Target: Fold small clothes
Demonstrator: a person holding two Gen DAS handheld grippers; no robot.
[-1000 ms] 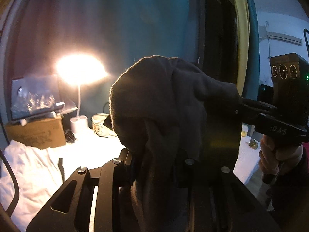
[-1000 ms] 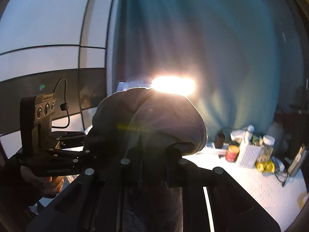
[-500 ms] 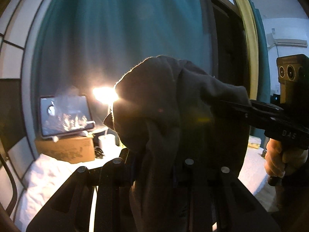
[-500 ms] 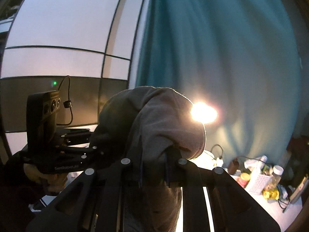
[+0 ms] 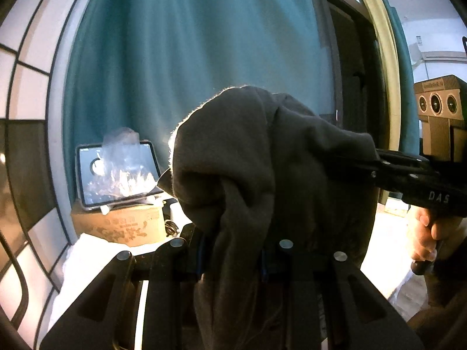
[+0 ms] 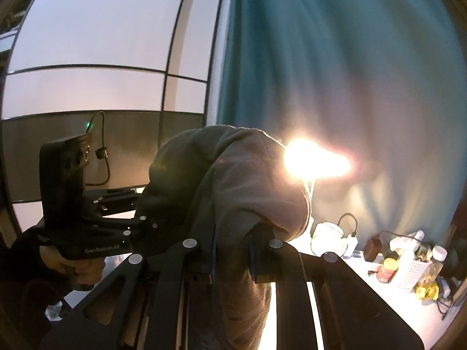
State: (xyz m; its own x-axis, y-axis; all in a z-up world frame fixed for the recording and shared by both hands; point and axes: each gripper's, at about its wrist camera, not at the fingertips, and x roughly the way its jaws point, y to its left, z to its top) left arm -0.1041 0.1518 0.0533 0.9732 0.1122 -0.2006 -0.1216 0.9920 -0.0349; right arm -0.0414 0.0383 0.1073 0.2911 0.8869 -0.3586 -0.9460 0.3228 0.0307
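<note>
A dark grey garment (image 5: 262,175) hangs in the air between my two grippers, bunched over their fingertips. My left gripper (image 5: 233,250) is shut on one part of it; the cloth drapes down between its fingers. My right gripper (image 6: 233,250) is shut on another part of the same garment (image 6: 227,180). The right gripper also shows at the right of the left wrist view (image 5: 408,175), and the left gripper shows at the left of the right wrist view (image 6: 96,218). Both are held well above the white surface.
A teal curtain (image 5: 189,58) hangs behind. A tablet (image 5: 116,172) stands on a cardboard box (image 5: 119,227) on the white surface (image 5: 87,256). A lit desk lamp (image 6: 315,163) glares. Jars, bottles and a white basket (image 6: 408,265) crowd the right side.
Both grippers have risen and tilted upward with the garment. The lamp and the table items have sunk lower in both views, and more curtain and wall shows.
</note>
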